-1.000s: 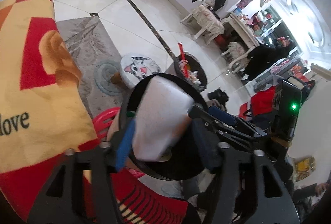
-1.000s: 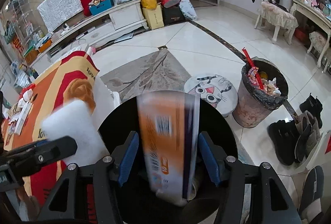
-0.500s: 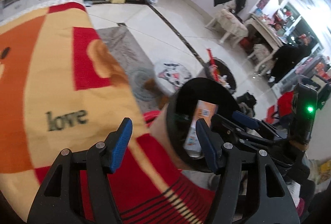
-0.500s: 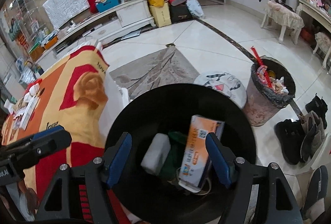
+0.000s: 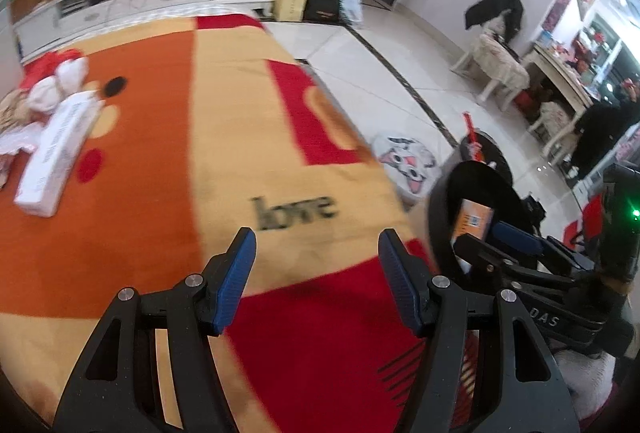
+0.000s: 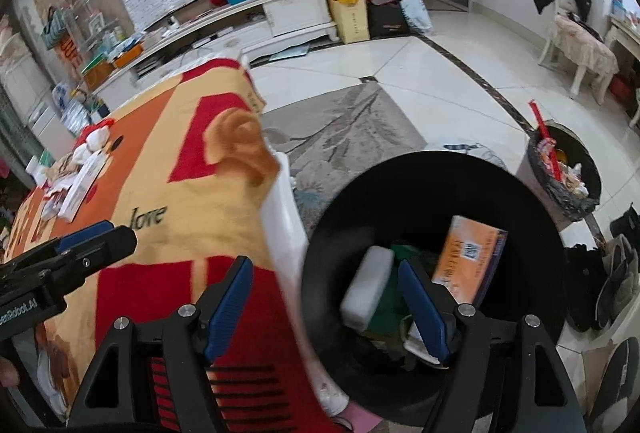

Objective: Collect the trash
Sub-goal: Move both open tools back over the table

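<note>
A black trash bin (image 6: 328, 233) stands beside the table's near right corner. Inside lie an orange box (image 6: 468, 261), a white block (image 6: 366, 285) and green trash. The bin also shows in the left wrist view (image 5: 440, 209) with the orange box (image 5: 474, 221). My left gripper (image 5: 316, 275) is open and empty above the "love" cloth (image 5: 224, 137). My right gripper (image 6: 326, 303) is open and empty over the table edge and bin rim. A white box (image 5: 56, 149) and crumpled white and red items (image 5: 52, 81) lie at the table's far left.
A second full bin (image 6: 568, 173) and a cat-print stool (image 5: 404, 161) stand on the tiled floor to the right. Shoes (image 6: 616, 273) lie near the bin. A white cabinet (image 6: 248, 21) with clutter runs along the far wall. A chair (image 6: 576, 45) stands at right.
The left gripper let go of the white block and the right let go of the orange box, both into the black bin. Both grippers opened and swung left over the table.
</note>
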Tool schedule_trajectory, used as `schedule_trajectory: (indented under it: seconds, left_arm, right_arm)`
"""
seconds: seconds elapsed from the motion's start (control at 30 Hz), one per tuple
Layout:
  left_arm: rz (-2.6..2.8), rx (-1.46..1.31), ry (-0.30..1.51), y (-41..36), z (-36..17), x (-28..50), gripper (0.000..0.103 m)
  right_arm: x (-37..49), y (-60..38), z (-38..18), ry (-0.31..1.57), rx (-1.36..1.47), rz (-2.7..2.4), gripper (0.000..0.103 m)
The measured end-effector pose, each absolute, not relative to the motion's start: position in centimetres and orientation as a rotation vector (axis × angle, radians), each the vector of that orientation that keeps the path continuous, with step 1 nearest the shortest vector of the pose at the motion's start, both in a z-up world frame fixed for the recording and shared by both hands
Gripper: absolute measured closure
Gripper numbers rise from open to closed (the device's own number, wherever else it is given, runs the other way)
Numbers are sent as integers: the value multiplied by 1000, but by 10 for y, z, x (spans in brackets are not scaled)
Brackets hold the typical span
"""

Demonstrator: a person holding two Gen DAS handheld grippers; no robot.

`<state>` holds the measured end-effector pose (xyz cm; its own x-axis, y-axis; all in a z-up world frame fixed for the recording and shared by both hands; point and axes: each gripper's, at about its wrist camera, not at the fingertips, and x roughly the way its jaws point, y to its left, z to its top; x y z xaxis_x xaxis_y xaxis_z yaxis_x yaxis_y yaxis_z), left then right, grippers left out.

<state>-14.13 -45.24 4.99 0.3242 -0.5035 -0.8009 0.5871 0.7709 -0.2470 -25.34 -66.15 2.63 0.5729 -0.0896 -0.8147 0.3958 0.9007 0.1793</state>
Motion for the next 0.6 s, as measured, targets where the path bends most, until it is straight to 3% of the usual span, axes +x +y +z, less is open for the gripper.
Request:
schedule_trajectory:
  seconds: [0.6]
  left_arm:
    - [-407, 22, 1001, -281, 48, -76, 40]
  right_arm:
    - [-173, -518, 20, 984, 236, -46, 22]
